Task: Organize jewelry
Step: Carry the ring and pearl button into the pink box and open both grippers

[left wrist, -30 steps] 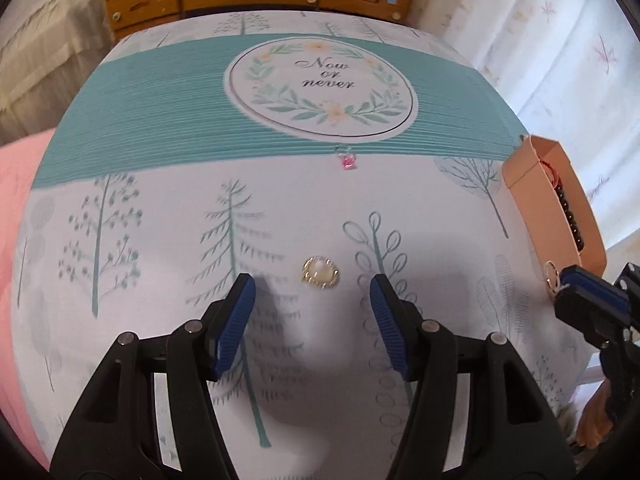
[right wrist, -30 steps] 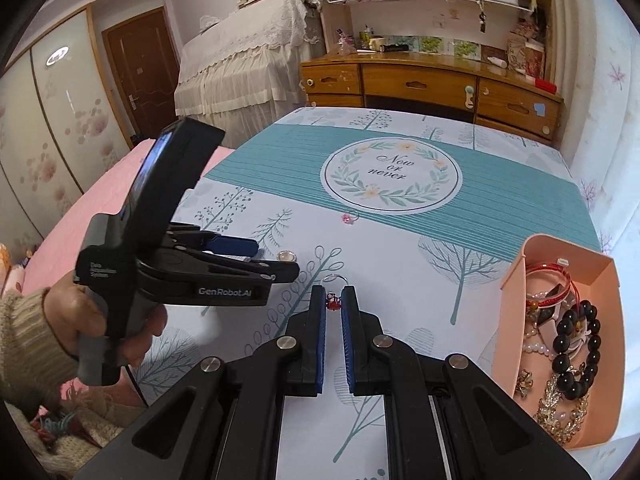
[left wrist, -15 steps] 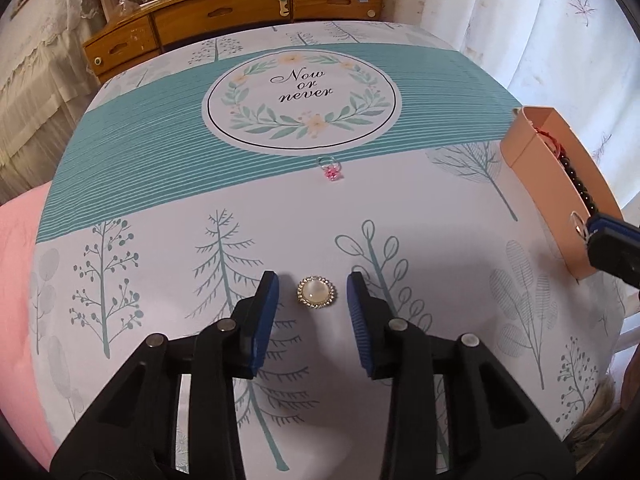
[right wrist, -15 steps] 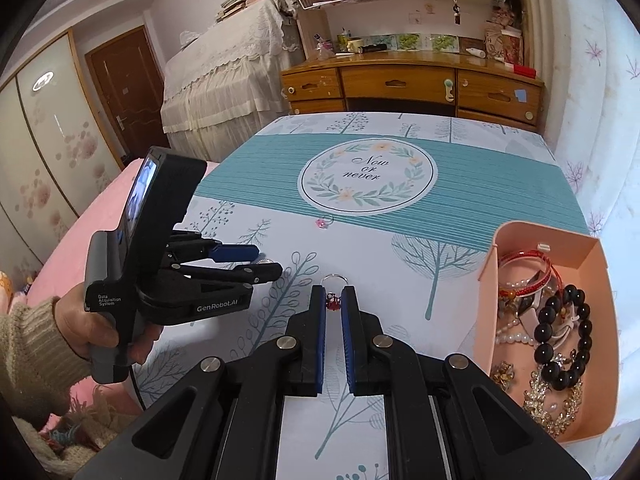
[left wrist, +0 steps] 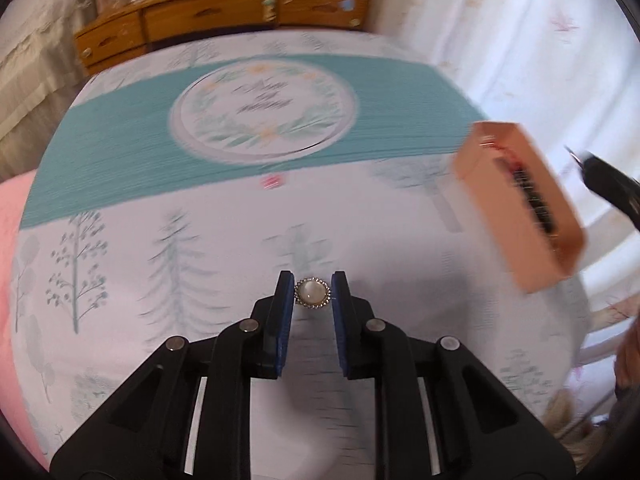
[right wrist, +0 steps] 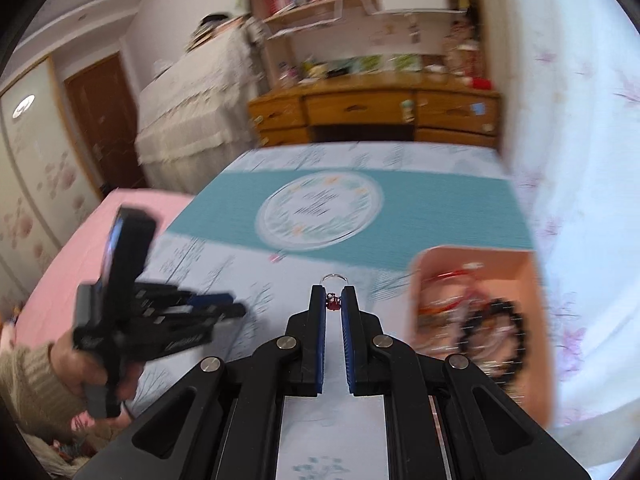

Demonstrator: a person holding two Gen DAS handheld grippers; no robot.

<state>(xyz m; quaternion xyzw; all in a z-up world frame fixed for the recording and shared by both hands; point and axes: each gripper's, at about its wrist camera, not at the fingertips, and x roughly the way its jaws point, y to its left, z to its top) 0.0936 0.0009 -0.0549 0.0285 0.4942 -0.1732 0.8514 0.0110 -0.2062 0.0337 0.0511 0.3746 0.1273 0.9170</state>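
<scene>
My left gripper (left wrist: 312, 294) is shut on a round pearl ring (left wrist: 312, 293) with a sparkly rim, held above the tablecloth. My right gripper (right wrist: 332, 300) is shut on a small ring with a red charm (right wrist: 333, 301); its silver hoop sticks out past the tips. The peach jewelry box (right wrist: 516, 264) sits right of the right gripper, holding bracelets and black beads; it also shows in the left wrist view (left wrist: 504, 208). A small pink ring (left wrist: 272, 181) lies on the cloth near the round print; it also shows in the right wrist view (right wrist: 275, 257).
The table has a white and teal tree-print cloth (left wrist: 120, 168). A wooden dresser (right wrist: 372, 116) stands beyond the far edge. A pink bed (right wrist: 72, 264) lies to the left, curtains to the right. The left gripper is seen in the right wrist view (right wrist: 224, 308).
My left gripper closed on the pearl ring and lifted it off the cloth. My right gripper, still holding the red-charm ring, moved toward the peach box. Both views are blurred by motion.
</scene>
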